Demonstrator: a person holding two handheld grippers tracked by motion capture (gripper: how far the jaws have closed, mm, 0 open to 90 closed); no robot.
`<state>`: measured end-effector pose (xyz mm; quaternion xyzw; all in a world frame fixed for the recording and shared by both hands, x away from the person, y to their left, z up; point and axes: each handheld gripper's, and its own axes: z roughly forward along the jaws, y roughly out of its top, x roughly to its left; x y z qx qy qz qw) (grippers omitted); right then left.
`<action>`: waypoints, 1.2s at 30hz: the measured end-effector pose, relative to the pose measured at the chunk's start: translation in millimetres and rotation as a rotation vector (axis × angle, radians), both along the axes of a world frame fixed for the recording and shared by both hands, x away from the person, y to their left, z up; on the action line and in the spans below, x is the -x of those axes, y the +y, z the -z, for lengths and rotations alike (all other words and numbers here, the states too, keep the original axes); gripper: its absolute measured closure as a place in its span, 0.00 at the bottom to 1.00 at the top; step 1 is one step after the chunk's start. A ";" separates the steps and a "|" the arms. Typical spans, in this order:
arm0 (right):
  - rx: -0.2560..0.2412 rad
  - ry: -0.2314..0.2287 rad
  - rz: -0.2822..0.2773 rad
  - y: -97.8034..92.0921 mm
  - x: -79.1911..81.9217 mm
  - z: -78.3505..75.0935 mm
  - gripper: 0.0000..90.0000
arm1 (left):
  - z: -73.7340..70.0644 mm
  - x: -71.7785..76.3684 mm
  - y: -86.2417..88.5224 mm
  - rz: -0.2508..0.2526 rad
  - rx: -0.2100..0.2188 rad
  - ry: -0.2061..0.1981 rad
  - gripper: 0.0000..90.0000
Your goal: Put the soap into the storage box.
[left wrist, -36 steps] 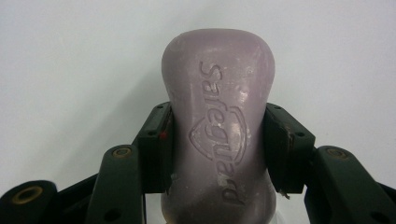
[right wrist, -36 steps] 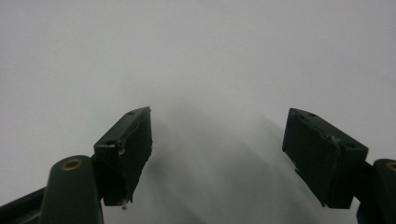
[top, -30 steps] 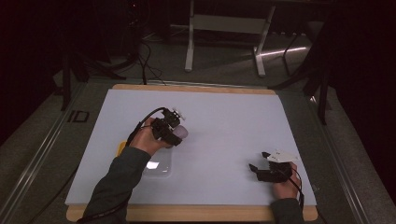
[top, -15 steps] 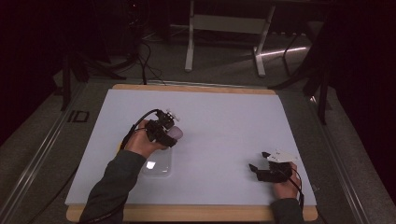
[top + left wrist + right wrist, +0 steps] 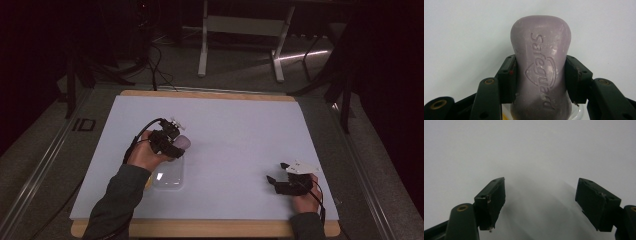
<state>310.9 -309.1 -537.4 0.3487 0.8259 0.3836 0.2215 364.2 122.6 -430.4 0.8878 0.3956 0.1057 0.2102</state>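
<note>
Taking the white mat [image 5: 240,150] as our landmark, we see the right gripper [image 5: 276,178] nearest us, low over the mat's near right corner, well apart from everything else; in the right gripper view its jaws stand wide apart with nothing but bare mat between them [image 5: 540,205]. On the near left part of the mat lies a clear soap dish [image 5: 167,175], its rim also peeking out at the bottom of the left gripper view beneath the bar [image 5: 580,112]. Just beyond the dish, toward the mat's middle-left, the left gripper [image 5: 175,142] is clamped on a purple bar of soap [image 5: 181,142]. In the left gripper view the soap [image 5: 541,65] stands between the two pads, which press its sides at the narrower waist, and the embossed word "Safeguard" runs along its face. The bar is lifted off the mat, above the far end of the dish. Farther off, past the mat's far edge, a wooden table border [image 5: 200,94] shows, then dark floor with cables.
</note>
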 end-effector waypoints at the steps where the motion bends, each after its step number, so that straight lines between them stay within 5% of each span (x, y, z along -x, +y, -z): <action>1: 0.000 0.000 0.000 0.0 0.0 0.0 0.27 | -0.1 0.8 0.9 -0.003 0.001 -0.001 0.55; 36: 0.009 -0.004 0.000 0.9 0.6 0.1 0.27 | 5.3 16.5 49.9 -0.101 0.033 -0.016 0.55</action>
